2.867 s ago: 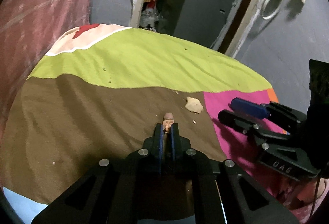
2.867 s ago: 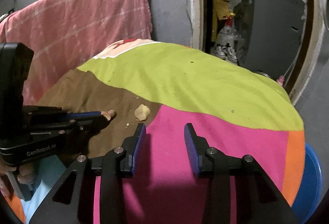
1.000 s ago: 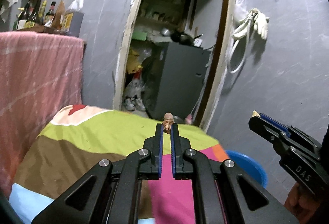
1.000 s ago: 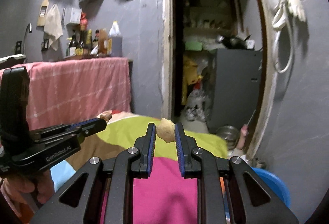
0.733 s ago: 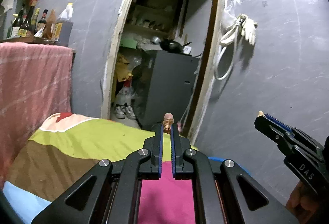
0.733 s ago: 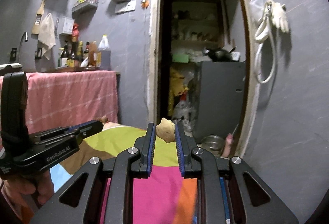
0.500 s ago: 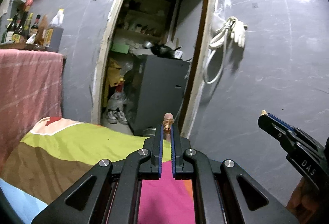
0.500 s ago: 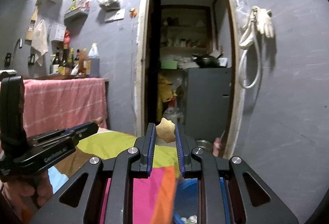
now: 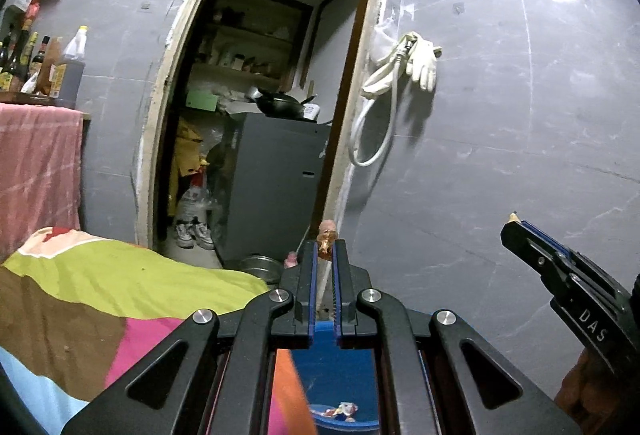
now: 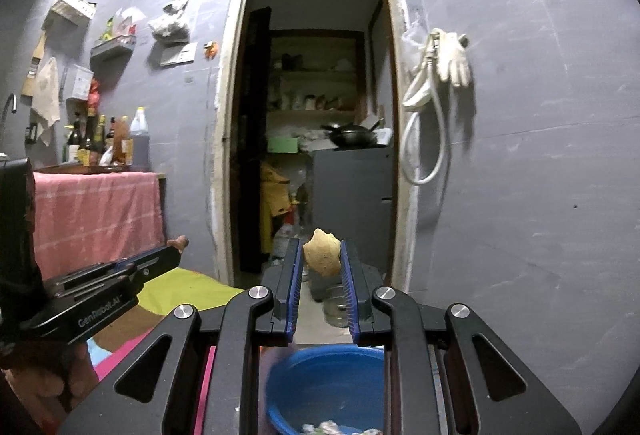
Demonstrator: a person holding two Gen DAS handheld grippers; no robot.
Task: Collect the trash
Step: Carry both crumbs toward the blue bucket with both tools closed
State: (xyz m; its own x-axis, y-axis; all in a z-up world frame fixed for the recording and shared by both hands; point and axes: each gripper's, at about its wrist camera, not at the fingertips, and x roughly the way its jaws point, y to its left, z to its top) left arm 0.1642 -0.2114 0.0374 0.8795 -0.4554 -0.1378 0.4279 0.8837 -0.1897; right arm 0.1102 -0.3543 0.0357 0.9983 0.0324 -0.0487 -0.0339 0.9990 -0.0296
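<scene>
Both scraps are lifted and being carried to the blue basin [image 10: 320,387] at the bottom centre of the right view. The left tongs [image 9: 325,255] are clenched on a small brown scrap [image 9: 327,233]; the right tongs [image 10: 320,263] grip a tan crumpled piece [image 10: 322,253]. Both point roughly level, side by side. The next move likely calls for tipping down over the basin and letting go.

White glove [image 10: 454,59] & hose [image 10: 424,139] hang by doorway; bottles [image 10: 104,141] above pink cloth [image 10: 96,219].

Dim room, ceiling glare upper right, fisheye-bent edges, slight blur.
</scene>
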